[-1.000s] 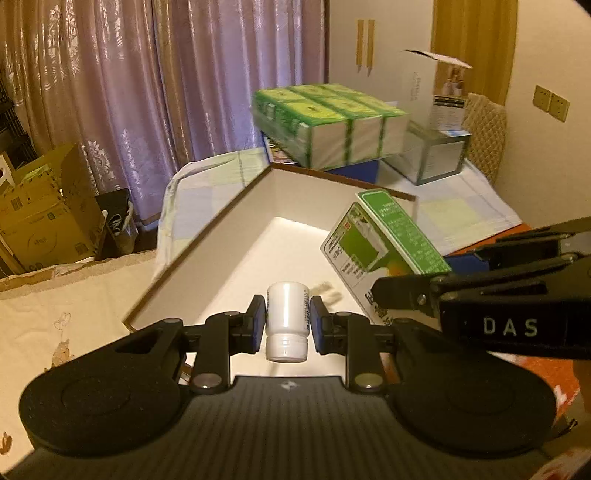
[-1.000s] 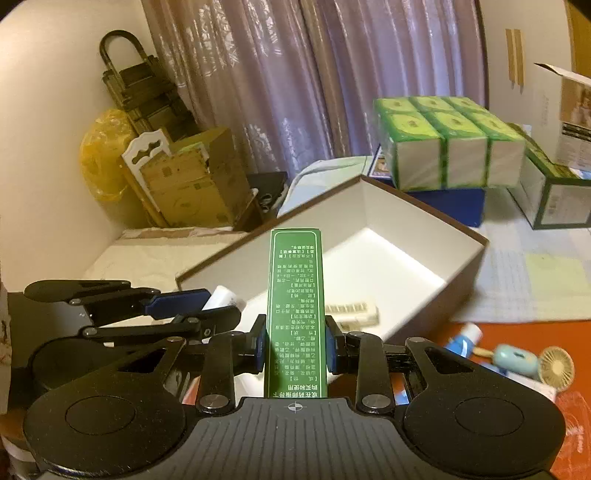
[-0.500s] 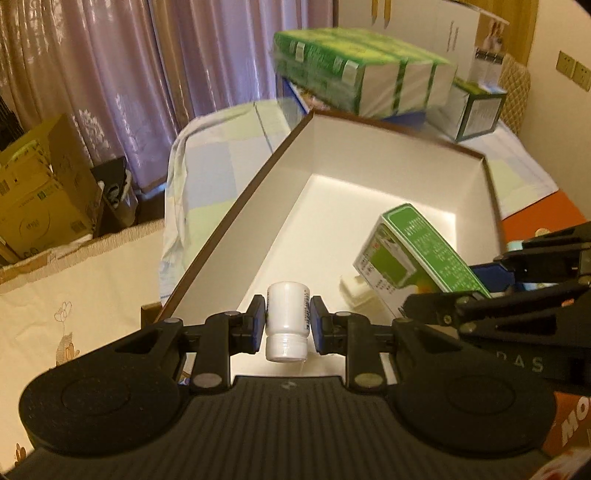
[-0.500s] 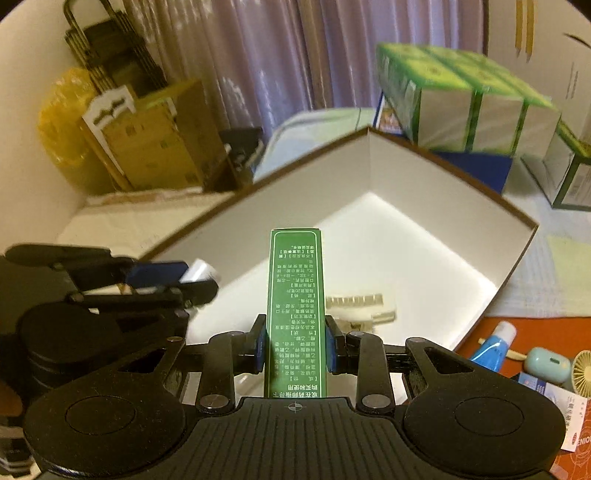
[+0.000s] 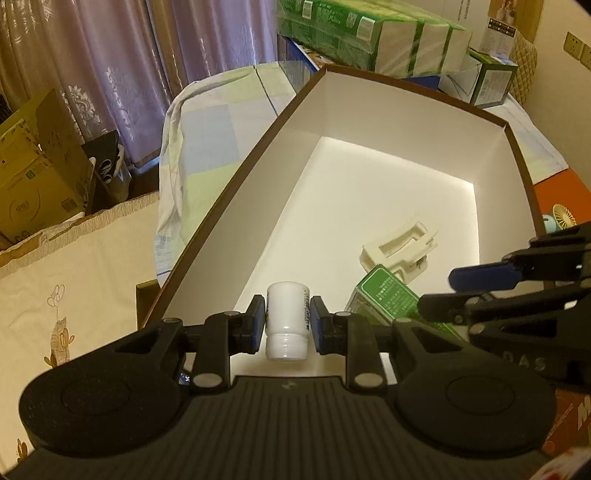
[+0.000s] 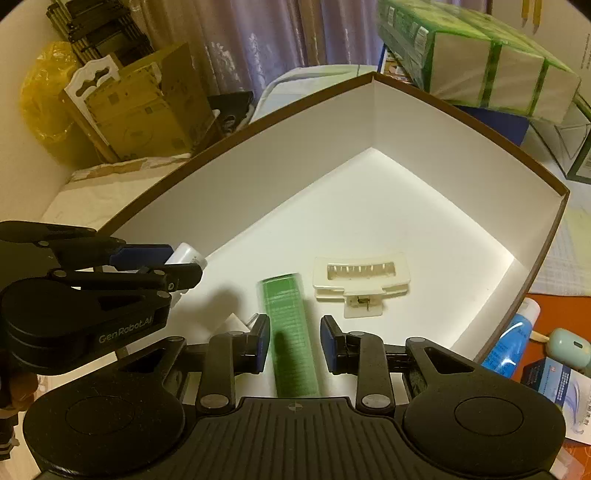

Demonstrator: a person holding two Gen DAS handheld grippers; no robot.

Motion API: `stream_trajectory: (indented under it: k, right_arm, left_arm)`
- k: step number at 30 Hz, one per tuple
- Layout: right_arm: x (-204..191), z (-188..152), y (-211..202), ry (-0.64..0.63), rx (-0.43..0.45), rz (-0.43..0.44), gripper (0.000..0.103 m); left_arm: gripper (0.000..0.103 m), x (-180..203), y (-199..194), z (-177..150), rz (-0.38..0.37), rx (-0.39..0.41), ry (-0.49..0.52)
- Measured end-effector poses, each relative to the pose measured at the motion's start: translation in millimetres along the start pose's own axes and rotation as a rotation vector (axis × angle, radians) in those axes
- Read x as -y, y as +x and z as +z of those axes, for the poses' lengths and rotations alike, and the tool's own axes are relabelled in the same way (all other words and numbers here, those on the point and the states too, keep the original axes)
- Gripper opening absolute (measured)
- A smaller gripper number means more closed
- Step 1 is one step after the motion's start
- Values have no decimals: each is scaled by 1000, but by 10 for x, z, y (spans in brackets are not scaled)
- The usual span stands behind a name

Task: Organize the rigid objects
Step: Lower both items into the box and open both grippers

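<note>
My left gripper is shut on a white pill bottle and holds it over the near left part of a big white box with a brown rim. My right gripper has its jaws apart over the same box. The green carton is between the fingers, blurred, with gaps on both sides. The carton also shows in the left wrist view. A cream hair claw clip lies on the box floor, also in the left wrist view.
Green tissue packs on a blue box stand behind the white box. A blue tube, a small mint fan and a blue-white packet lie on the orange table at right. Cardboard boxes sit at left.
Both grippers moved forward and down over the white box. My right gripper opened and the green carton left its grip. My left gripper still holds the bottle.
</note>
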State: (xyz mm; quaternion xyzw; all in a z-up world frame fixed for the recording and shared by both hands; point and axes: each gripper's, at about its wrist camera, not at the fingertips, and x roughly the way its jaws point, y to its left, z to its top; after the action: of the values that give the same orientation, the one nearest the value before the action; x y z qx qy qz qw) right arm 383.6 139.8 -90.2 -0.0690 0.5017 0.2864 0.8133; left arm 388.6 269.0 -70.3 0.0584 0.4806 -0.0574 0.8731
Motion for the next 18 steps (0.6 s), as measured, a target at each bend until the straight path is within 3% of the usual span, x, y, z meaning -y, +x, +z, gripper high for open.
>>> stream_trajectory:
  k: [4,5,8,9,11,12,18]
  right_arm:
    - [31,9,-18,7,-1,-4,28]
    - [36,7,-24,7,-2,-5,28]
    - [29,-1,-55,-2,-2,-11,30]
    - [14,-3,-68,-7,-1,-12,33]
    - [0,-26,-102,-21,2,-15,51]
    - [-12,-35,-113,-25,7,-17,54]
    - [-19,-89,-185,-32,18,-16,59]
  left_arm:
    - [24,1,23,1,5,-8,8]
    - [33,9,28,3,10,-10,12]
    - [46,12,9,4,20,-3,19]
    - [46,14,-2,1,18,-2,21]
    - [46,9,-23,-6,14,-2,19]
    - [46,6,-35,-12,12,-1,19]
    - [47,29,-137,-52,0,9,23]
